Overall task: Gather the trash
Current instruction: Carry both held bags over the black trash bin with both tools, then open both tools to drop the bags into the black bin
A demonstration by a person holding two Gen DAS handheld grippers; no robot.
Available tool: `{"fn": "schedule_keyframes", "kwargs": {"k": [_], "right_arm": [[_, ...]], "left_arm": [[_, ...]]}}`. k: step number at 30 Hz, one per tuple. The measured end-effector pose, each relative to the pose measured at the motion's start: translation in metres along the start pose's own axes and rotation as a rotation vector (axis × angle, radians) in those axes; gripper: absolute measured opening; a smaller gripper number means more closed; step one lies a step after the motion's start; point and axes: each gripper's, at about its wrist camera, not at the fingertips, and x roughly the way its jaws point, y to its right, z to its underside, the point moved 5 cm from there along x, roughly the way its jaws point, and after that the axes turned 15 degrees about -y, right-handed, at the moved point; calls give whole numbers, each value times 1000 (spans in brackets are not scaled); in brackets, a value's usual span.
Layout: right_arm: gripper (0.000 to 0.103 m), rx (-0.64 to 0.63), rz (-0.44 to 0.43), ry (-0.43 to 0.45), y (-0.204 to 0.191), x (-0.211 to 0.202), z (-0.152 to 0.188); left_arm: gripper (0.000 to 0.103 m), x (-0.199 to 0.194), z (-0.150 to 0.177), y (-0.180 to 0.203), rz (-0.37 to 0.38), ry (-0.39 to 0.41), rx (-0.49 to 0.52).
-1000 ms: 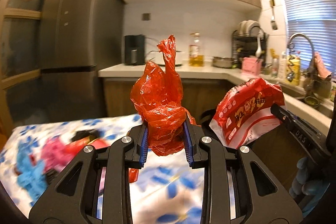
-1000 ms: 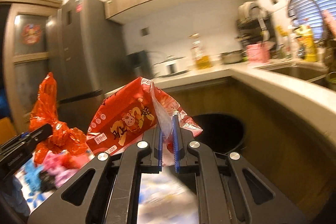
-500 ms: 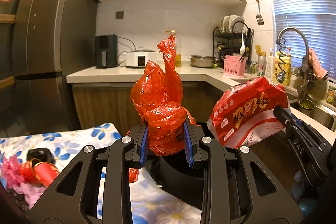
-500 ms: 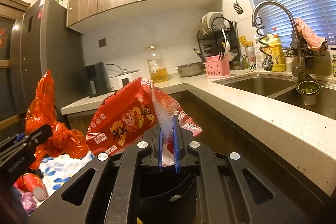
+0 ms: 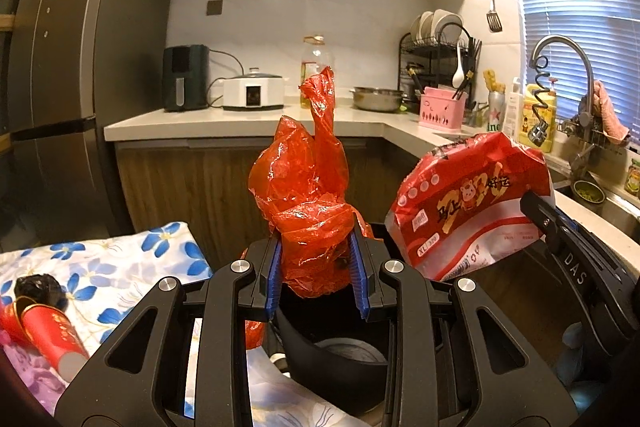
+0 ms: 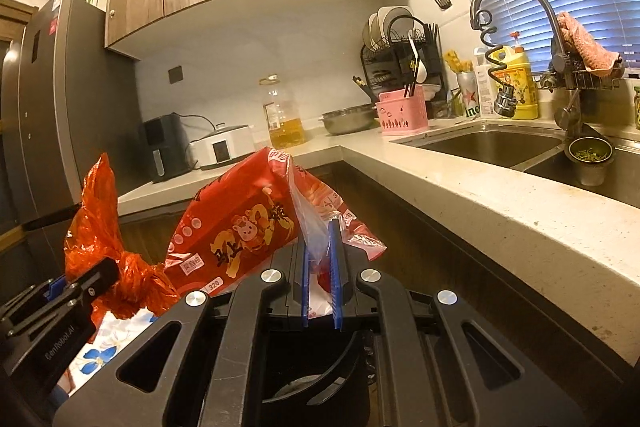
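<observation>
Left wrist view gives us two grippers and two pieces of trash above one black bin: our left gripper clamps a crumpled, glossy red plastic bag, our right gripper pinches a printed red-and-white package, both near one pale countertop.
</observation>
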Motion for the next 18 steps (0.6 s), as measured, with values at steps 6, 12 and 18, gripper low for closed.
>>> {"fn": "schedule_keyframes", "kwargs": {"k": [6,12,18], "right_arm": [[10,5,7,-3,1,8,-1],[10,17,13,-12,2,17,-1],[10,10,4,-21,-4,26,1]], "left_arm": [[28,17,1,3,9,-24,2],[29,31,3,7,28,-45,-4],[35,42,6,8,41,-58,-6]]}}
